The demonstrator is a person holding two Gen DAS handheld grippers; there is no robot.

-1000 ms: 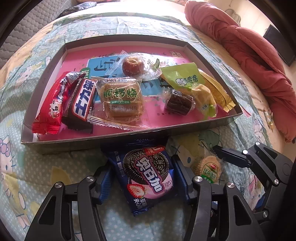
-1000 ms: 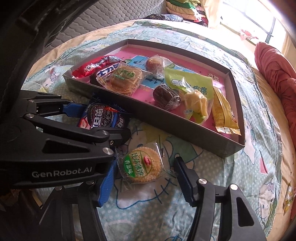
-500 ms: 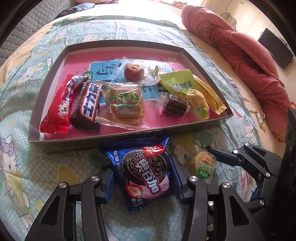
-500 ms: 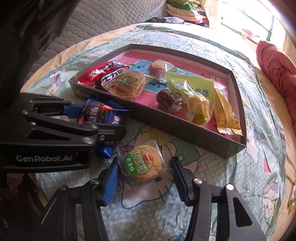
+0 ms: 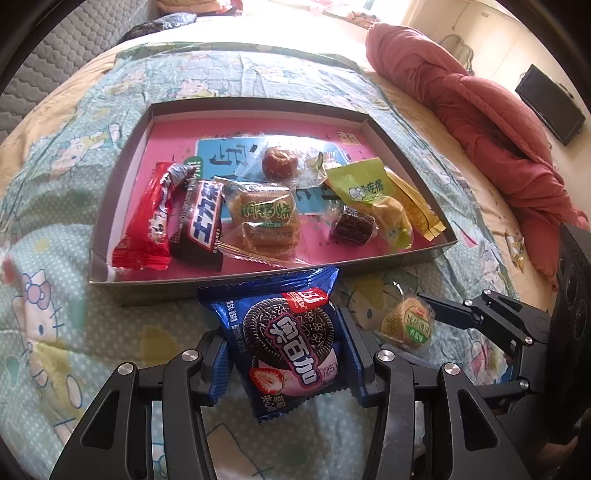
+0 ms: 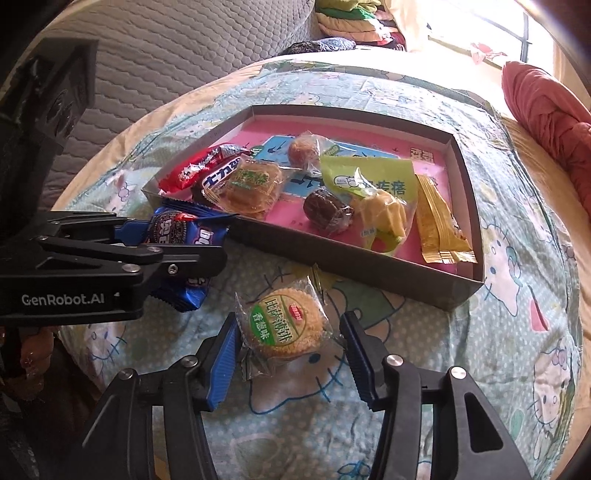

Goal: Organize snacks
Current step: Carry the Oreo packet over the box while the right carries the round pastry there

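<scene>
My left gripper (image 5: 284, 354) is shut on a blue Oreo packet (image 5: 288, 339) and holds it above the bedspread, just in front of the grey tray (image 5: 258, 275). The packet also shows in the right wrist view (image 6: 184, 236). My right gripper (image 6: 286, 347) is shut on a round green-labelled biscuit pack (image 6: 284, 325), also lifted; the pack shows in the left wrist view (image 5: 406, 326). The pink-bottomed tray (image 6: 369, 266) holds several wrapped snacks: a red bar (image 5: 147, 221), a dark chocolate bar (image 5: 201, 221), a cake (image 5: 266, 221) and a green bag (image 5: 365, 188).
The tray lies on a cartoon-print bedspread (image 5: 55, 295). A red quilt (image 5: 480, 122) is bunched at the right. A grey padded headboard (image 6: 184, 62) and folded clothes (image 6: 351, 22) are at the back. A small wrapped item (image 5: 515, 243) lies on the bed near the quilt.
Both grippers have risen and pulled back from the tray, each lifting its snack off the bedspread. The tray now looks smaller and farther.
</scene>
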